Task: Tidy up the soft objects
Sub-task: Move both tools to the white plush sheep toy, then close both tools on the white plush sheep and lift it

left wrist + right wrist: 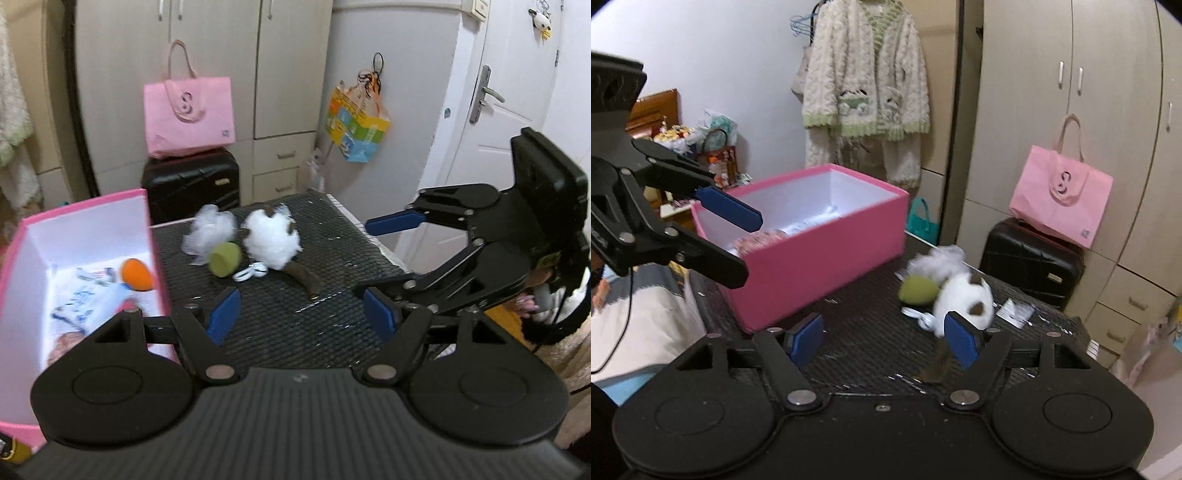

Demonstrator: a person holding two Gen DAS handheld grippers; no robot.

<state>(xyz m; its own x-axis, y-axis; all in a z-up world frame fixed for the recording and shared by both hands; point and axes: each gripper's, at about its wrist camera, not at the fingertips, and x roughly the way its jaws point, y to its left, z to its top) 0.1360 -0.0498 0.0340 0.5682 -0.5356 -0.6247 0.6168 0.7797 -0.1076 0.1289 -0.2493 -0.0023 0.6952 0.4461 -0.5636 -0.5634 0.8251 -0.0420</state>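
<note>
An open pink box (pixel 92 210) stands at the table's left, holding an orange ball (pixel 137 280), a tissue packet and a pinkish item. On the black mesh table (pixel 332 236) lie a white fluffy tuft (pixel 212 229), a green puff (pixel 225 260), a white plush with brown patches (pixel 271 238) and a brown tail, and a white cord (pixel 251 272). My left gripper (pixel 303 317) is open near the box's front corner, nothing between its pads. My right gripper (pixel 884 339) is open short of the plush (pixel 964 295); its right pad overlaps the plush in the right wrist view.
A black suitcase (pixel 192 184) with a pink tote bag (pixel 188 114) stands behind the table against wardrobes. A white door (pixel 509 92) and a colourful hanging bag (pixel 356 125) are to the right. A fluffy coat (pixel 868 88) hangs behind the box (pixel 820 251).
</note>
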